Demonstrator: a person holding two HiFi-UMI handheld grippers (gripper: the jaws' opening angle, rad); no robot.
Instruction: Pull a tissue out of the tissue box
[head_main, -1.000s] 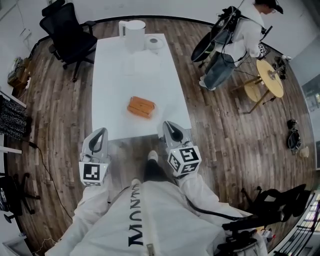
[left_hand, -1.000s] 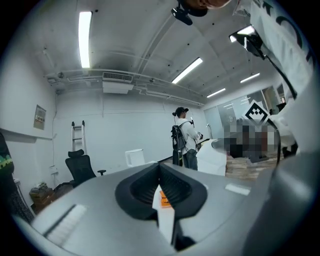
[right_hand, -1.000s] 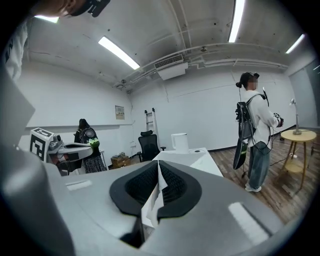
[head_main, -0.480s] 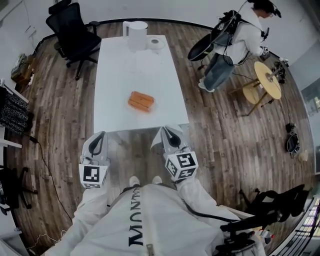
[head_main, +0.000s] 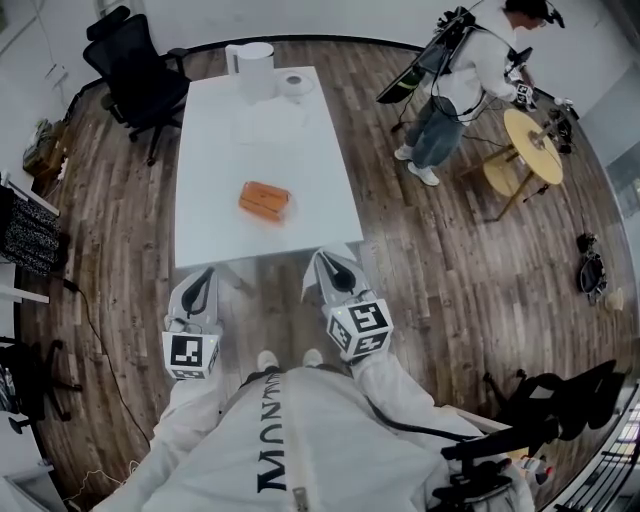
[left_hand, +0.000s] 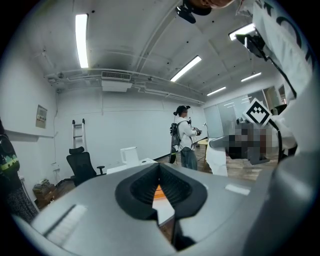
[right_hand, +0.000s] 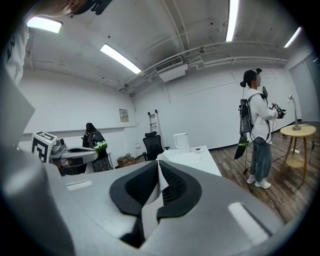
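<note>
An orange tissue box lies flat near the middle of the long white table. No tissue shows at its top from here. My left gripper and right gripper are held side by side at the table's near edge, well short of the box, both pointing toward it. Each is shut with nothing held. In the left gripper view a sliver of the tissue box shows behind the closed left gripper. The right gripper shows only white table beyond it.
A white kettle and a tape roll stand at the table's far end. A black office chair is at the far left. Another person stands by a round yellow table at the right.
The person holding the grippers has stepped, and both grippers shifted with the body while staying shut at the table's near edge. The other person has turned toward the round table.
</note>
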